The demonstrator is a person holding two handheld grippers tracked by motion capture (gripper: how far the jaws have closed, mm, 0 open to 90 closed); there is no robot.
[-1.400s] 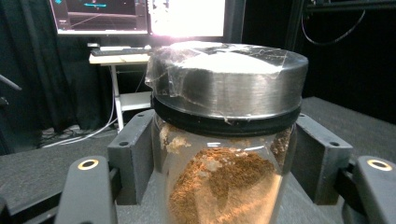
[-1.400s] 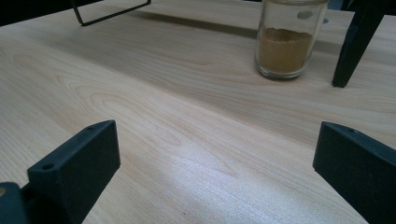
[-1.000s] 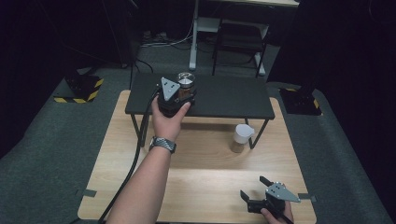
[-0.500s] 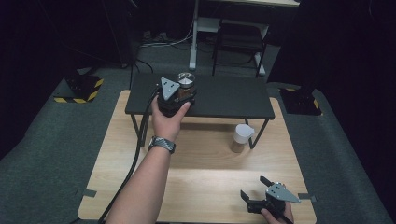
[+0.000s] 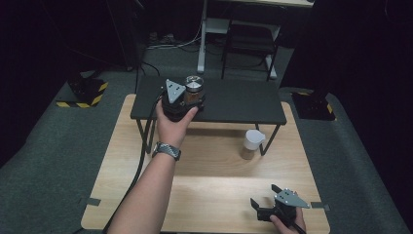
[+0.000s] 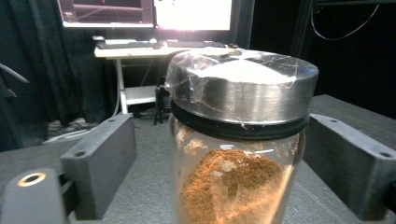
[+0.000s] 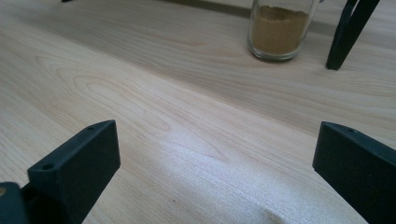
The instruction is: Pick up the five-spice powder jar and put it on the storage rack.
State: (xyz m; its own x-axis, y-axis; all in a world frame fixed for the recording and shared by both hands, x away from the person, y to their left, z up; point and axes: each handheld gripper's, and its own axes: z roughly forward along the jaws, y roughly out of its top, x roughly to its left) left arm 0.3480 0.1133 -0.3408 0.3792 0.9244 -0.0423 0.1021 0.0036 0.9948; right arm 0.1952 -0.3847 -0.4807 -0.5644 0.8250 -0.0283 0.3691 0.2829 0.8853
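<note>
A glass jar (image 5: 194, 90) with a metal lid and brown powder inside stands on the black shelf (image 5: 243, 102). My left gripper (image 5: 191, 99) reaches around the jar (image 6: 238, 154) from the near side. Its jaws have just been opening. In the left gripper view the gripper (image 6: 224, 158) is open, and the jar stands between the fingers (image 6: 100, 158) with a gap on each side. My right gripper (image 5: 264, 195) rests open low over the wooden table (image 5: 209, 195) near its front right corner. Nothing lies between the right gripper's (image 7: 212, 172) fingers.
A second jar (image 5: 252, 144) with a white lid and tan powder stands on the wooden table under the shelf's right end, beside a black shelf leg (image 7: 348, 32). This jar (image 7: 280, 28) is ahead of the right gripper. A desk and chair stand beyond the table.
</note>
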